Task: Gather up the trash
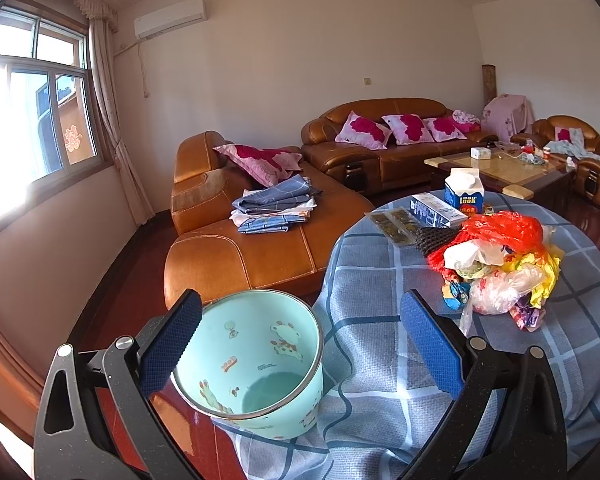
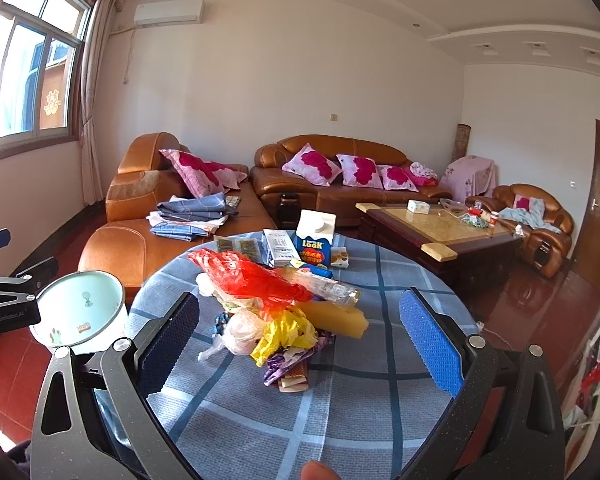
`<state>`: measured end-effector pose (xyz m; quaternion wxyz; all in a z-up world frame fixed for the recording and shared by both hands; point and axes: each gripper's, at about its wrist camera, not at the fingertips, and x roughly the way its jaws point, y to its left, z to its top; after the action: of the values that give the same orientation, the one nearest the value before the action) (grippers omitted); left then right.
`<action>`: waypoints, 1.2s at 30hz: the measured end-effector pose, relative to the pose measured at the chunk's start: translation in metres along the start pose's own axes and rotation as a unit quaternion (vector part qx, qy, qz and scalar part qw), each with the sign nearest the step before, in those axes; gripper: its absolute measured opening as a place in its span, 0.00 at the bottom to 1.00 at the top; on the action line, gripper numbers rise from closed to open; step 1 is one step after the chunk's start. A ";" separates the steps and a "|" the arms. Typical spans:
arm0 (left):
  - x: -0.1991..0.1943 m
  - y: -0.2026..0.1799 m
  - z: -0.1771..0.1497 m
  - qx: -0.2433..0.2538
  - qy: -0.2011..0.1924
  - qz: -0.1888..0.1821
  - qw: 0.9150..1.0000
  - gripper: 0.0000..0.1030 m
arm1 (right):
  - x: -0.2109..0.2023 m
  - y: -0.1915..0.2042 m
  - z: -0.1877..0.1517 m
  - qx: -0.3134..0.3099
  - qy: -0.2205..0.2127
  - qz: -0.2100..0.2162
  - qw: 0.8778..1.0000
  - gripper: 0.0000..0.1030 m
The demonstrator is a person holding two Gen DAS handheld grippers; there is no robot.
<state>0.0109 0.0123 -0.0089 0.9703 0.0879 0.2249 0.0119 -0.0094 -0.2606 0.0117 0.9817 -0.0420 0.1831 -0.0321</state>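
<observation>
A pile of trash [image 2: 276, 312] lies on the round table with a blue checked cloth [image 2: 340, 400]: a red plastic bag, yellow and clear wrappers, a yellow sponge-like block. It also shows in the left wrist view [image 1: 500, 264]. A mint-green bin [image 1: 256, 360] with cartoon prints stands at the table's left edge, empty inside; it also shows in the right wrist view [image 2: 80, 308]. My left gripper [image 1: 300, 336] is open, just above and before the bin's mouth. My right gripper [image 2: 300, 336] is open and empty, close before the trash pile.
A blue-white milk carton [image 2: 315, 236], a flat box [image 2: 280, 248] and snack packets [image 2: 236, 246] stand at the table's far edge. Brown leather sofas [image 2: 180, 216] with pink pillows and folded cloths lie behind. A coffee table [image 2: 440, 228] stands at the right.
</observation>
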 end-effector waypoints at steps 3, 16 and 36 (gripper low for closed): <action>0.006 -0.006 0.000 0.006 0.002 -0.006 1.000 0.94 | 0.008 -0.010 -0.002 0.007 0.004 -0.012 1.000 0.96; 0.038 -0.083 0.032 0.028 -0.013 -0.060 0.998 0.94 | 0.069 -0.065 -0.024 0.034 0.031 -0.085 0.995 0.96; 0.066 -0.187 0.027 0.067 0.014 -0.209 0.976 0.14 | 0.109 -0.099 -0.051 0.071 0.054 -0.093 0.992 0.95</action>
<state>0.0796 -0.1723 -0.0465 0.9401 0.1032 0.2521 -0.2049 0.0684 -0.3710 -0.0652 0.9637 0.0130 0.2280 -0.1385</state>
